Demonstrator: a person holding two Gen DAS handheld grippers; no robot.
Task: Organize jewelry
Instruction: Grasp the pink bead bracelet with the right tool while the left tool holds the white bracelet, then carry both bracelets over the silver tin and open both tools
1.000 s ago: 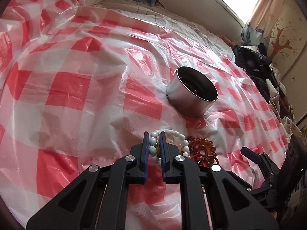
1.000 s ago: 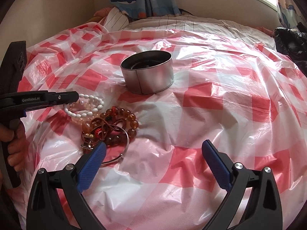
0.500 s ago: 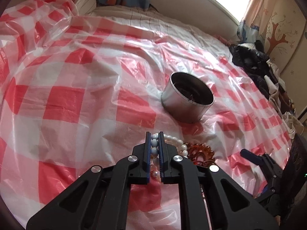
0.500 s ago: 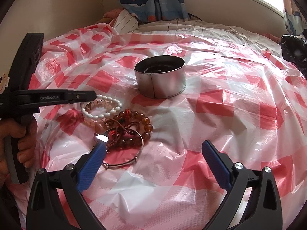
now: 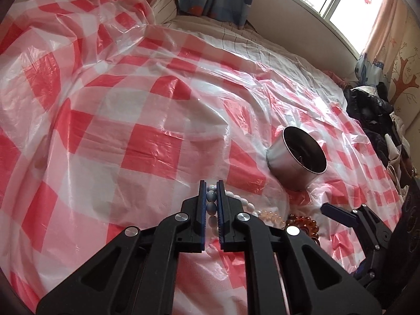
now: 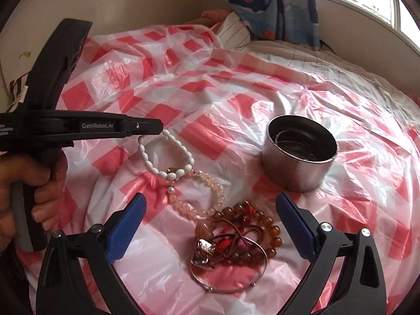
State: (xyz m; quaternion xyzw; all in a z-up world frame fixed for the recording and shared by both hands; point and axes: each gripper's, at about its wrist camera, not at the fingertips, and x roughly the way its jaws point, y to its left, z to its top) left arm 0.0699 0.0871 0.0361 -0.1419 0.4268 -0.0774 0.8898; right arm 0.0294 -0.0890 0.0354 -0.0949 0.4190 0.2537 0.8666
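Checked plastic sheet bears tin, bracelets

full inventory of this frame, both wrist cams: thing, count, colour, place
white bead bracelet: 1, white, one end pinched in left tongs, rest draped on sheet
pink bead bracelet: 1, pale pink, on sheet, touching white one
amber bead bracelet: 1, amber-brown, in tangle between right tongs' fingers
red cord: 1, red-brown, in same tangle
metal bangle: 1, silver, nearest edge of tangle
tin: 1, silver, right of jewelry, dark contents unclear
plastic sheet: 1, red-white check, over bed
curtain: 1, blue whale print, by window
dark clothes: pile, far right
left tongs: shut on white bracelet
right tongs: open, empty
hand: 1, holding left tongs' grip
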